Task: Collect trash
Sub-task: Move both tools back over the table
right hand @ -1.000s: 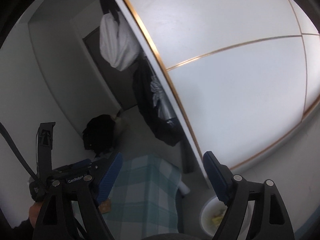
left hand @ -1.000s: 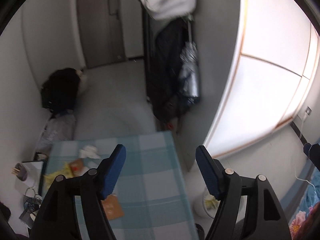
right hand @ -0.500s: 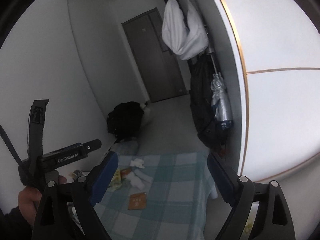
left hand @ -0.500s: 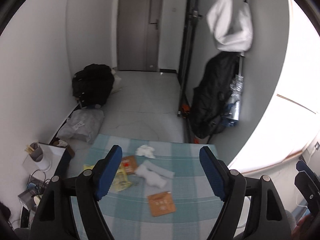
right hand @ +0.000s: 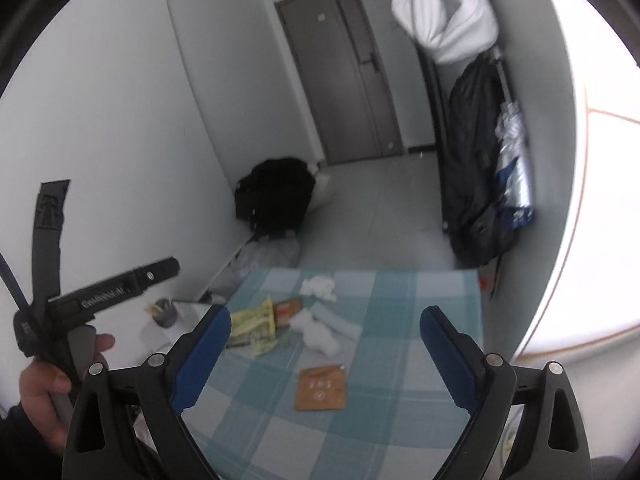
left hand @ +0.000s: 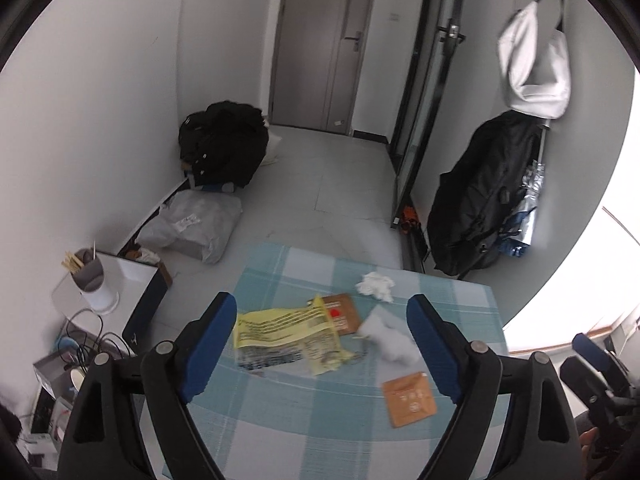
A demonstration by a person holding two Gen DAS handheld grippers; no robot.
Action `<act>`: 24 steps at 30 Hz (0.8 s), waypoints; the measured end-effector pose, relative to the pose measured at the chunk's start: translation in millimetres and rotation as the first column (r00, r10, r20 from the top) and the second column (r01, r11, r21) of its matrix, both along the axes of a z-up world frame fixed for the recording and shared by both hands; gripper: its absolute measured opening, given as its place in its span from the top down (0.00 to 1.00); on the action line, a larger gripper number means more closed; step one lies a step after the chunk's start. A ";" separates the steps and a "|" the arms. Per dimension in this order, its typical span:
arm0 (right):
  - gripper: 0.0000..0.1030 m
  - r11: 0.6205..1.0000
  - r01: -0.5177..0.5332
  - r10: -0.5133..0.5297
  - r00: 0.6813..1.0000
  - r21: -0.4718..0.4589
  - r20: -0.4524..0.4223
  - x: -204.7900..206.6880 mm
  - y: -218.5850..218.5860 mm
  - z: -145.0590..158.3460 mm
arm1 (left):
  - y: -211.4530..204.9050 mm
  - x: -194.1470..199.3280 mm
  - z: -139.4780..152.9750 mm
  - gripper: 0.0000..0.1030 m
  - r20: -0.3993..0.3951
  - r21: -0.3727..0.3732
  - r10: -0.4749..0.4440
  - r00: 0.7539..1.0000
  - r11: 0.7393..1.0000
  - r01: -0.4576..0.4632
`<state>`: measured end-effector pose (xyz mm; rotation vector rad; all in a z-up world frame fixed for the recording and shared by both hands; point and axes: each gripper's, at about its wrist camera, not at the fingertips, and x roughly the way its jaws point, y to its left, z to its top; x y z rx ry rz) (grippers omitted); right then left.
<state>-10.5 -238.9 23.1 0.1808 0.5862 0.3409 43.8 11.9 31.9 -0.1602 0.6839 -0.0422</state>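
Note:
Trash lies on a table with a teal checked cloth (left hand: 280,412) (right hand: 432,300). There is a yellow wrapper (left hand: 280,328) (right hand: 254,322), a brown packet with a red mark (left hand: 340,312) (right hand: 288,310), a crumpled white tissue (left hand: 375,286) (right hand: 318,287), a white wad (left hand: 390,340) (right hand: 320,334) and an orange-brown packet (left hand: 408,398) (right hand: 320,388). My left gripper (left hand: 322,348) is open and empty above the table's near part. My right gripper (right hand: 325,354) is open and empty, also above the table.
A black bag (left hand: 224,144) and a grey plastic bag (left hand: 192,228) lie on the floor by the left wall. A white side unit with a cup of chopsticks (left hand: 88,276) stands left of the table. Dark coats (left hand: 480,200) hang on the right. A grey door (left hand: 320,40) is at the back.
Both views have swung from the right wall and window toward the table and settled. The trash now lies centred between both pairs of fingers. Both grippers stay open.

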 end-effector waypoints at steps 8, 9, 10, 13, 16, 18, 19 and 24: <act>0.06 0.995 -0.056 0.047 0.993 -0.081 -0.111 27.8 33.5 -45.2 | 20.8 16.9 -24.7 0.17 -0.058 -0.020 0.028 0.998 0.999 -0.030; 0.06 0.994 -0.061 0.050 0.991 -0.085 -0.120 30.8 35.3 -49.3 | 21.5 18.4 -25.4 0.17 -0.056 -0.018 0.024 0.998 1.000 -0.025; 0.06 0.994 -0.066 0.053 0.990 -0.092 -0.134 34.7 37.6 -55.5 | 22.6 19.6 -26.2 0.17 -0.057 -0.017 0.020 0.998 1.000 -0.021; 0.07 0.990 -0.075 0.055 0.984 -0.115 -0.167 43.7 43.6 -72.1 | 28.4 23.3 -29.6 0.17 -0.074 -0.035 0.012 0.997 0.999 -0.015; 0.07 0.990 -0.076 0.052 0.979 -0.117 -0.196 51.7 47.3 -84.1 | 37.8 28.6 -35.0 0.17 -0.109 -0.068 0.022 0.994 0.997 -0.029; 0.07 0.990 -0.081 0.055 0.974 -0.114 -0.218 56.9 50.1 -92.6 | 45.6 32.6 -37.9 0.17 -0.135 -0.097 0.029 0.990 0.994 -0.042; 0.07 0.990 -0.085 0.057 0.972 -0.115 -0.229 59.5 51.7 -97.1 | 48.6 33.9 -38.8 0.17 -0.143 -0.110 0.032 0.989 0.993 -0.048; 0.07 0.985 -0.100 0.053 0.950 -0.138 -0.307 72.2 59.0 -120.0 | 68.9 37.1 -42.3 0.17 -0.182 -0.163 0.068 0.981 0.982 -0.099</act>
